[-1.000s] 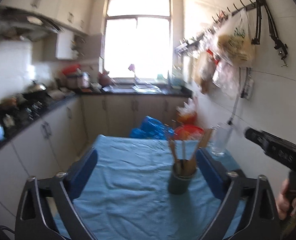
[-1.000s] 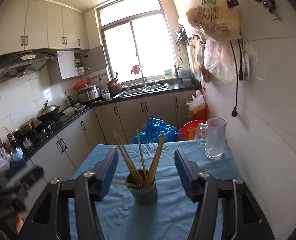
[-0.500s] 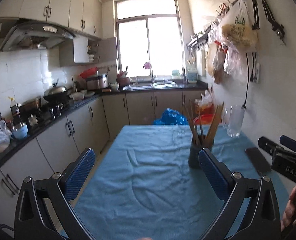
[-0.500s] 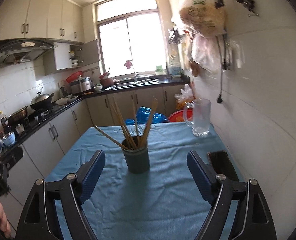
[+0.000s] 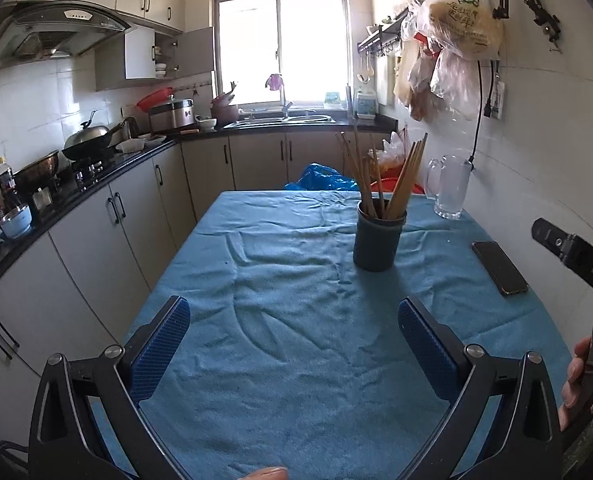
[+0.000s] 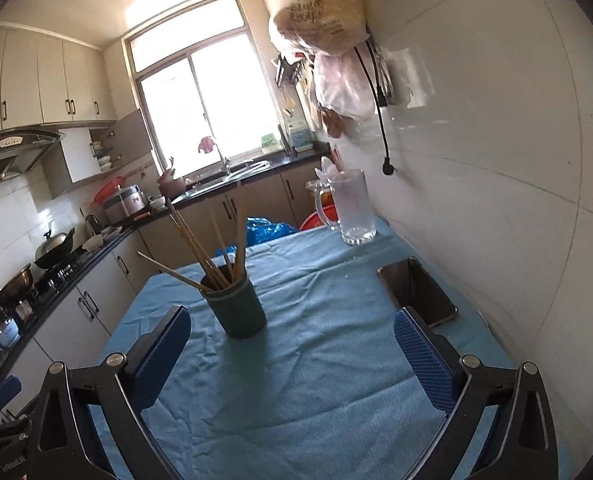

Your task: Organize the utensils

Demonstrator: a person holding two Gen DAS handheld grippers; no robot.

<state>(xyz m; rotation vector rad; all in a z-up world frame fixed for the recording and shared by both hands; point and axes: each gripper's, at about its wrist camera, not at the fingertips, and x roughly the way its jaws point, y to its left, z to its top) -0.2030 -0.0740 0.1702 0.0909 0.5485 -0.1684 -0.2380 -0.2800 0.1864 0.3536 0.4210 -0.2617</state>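
I have both sets of jaws spread wide and empty over the blue-clothed table (image 5: 296, 280), left gripper (image 5: 294, 336) and right gripper (image 6: 292, 334). The chopsticks (image 5: 380, 176) stand in the dark cup (image 5: 378, 240), upright mid-table, ahead of both. Only my right view catches one chopstick (image 6: 168, 271) leaning far out leftward; only my left shows the phone (image 5: 499, 267) unobstructed.

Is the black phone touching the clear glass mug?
Apart. The right wrist view shows bare blue cloth between the black phone and clear glass mug.
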